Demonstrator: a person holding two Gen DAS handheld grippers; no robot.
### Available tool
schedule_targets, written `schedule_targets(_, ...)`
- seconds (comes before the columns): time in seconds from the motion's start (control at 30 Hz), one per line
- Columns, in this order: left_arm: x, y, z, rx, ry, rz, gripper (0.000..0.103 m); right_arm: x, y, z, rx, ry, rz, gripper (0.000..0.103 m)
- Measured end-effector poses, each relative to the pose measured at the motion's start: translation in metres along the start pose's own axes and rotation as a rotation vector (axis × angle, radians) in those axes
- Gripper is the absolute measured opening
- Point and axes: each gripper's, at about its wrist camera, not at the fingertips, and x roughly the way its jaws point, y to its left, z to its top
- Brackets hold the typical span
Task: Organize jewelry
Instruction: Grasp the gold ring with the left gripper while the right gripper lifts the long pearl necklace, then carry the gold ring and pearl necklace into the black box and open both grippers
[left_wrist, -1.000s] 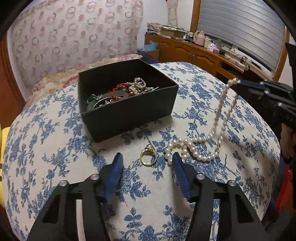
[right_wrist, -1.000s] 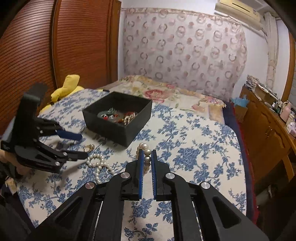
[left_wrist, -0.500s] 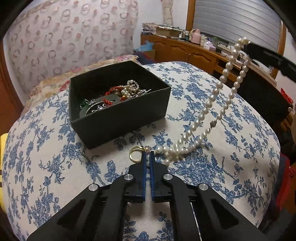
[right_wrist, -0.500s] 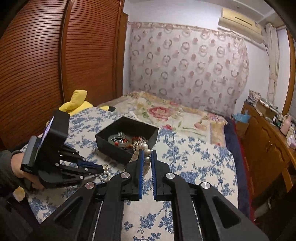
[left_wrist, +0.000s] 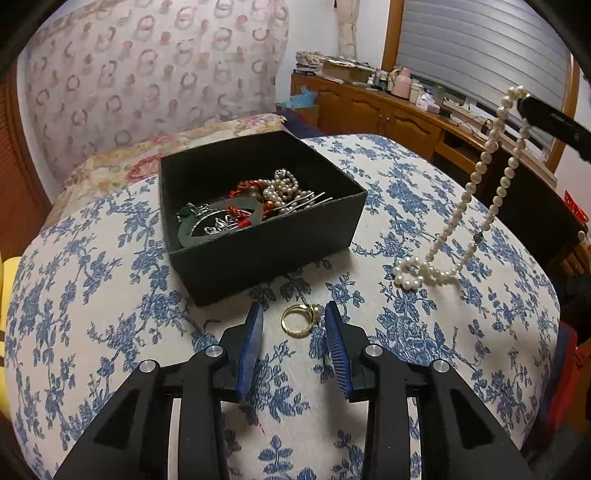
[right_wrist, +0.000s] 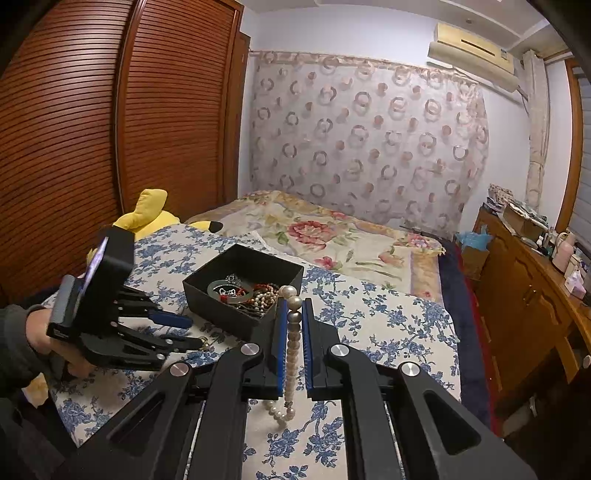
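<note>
A black open box (left_wrist: 258, 236) holds several pieces of jewelry on the blue-flowered bedspread; it also shows in the right wrist view (right_wrist: 240, 306). My left gripper (left_wrist: 293, 325) is open, its blue pads either side of a gold ring (left_wrist: 297, 320) lying on the cloth just in front of the box. My right gripper (right_wrist: 294, 314) is shut on a white pearl necklace (right_wrist: 291, 354) and holds it up. In the left wrist view the necklace (left_wrist: 480, 170) hangs at the right, its low end coiled on the cloth.
A yellow plush toy (right_wrist: 147, 218) lies at the bed's left edge by the wooden shutter doors. A wooden sideboard (right_wrist: 535, 295) with clutter runs along the right. A flowered quilt (right_wrist: 325, 236) covers the bed beyond the box.
My left gripper was open, shut half a second ago near the ring, and has opened again around it. My right gripper has lifted the pearl necklace higher, dragging its coil to the right.
</note>
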Motion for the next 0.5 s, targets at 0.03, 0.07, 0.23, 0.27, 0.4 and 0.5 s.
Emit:
schedule_targets(0.03, 0.003, 0.000, 0.002, 0.004, 0.008, 0.004, 0.032, 0.001, 0.001, 0.000, -0.001, 0.000, 0.001, 0.009)
schedule_targets(0.07, 0.008, -0.001, 0.002, 0.010, 0.022, 0.009, 0.032, 0.001, 0.002, 0.001, -0.004, 0.000, 0.004, 0.009)
schedule_targets(0.23, 0.015, -0.005, 0.004, 0.044, 0.025, 0.019, 0.022, 0.000, 0.006, 0.008, -0.012, -0.014, 0.011, 0.009)
schedule_targets(0.27, 0.015, -0.006, 0.005, 0.046, 0.024, 0.015, 0.023, -0.001, 0.007, 0.010, -0.012, -0.017, 0.012, 0.009)
schedule_targets(0.4, 0.011, -0.004, 0.004, 0.044, 0.019, 0.012, 0.023, -0.004, 0.009, 0.021, -0.022, -0.035, 0.014, 0.009)
schedule_targets(0.5, -0.004, -0.001, 0.008, 0.029, -0.020, 0.011, 0.023, -0.006, 0.011, 0.034, -0.032, -0.058, 0.017, 0.009)
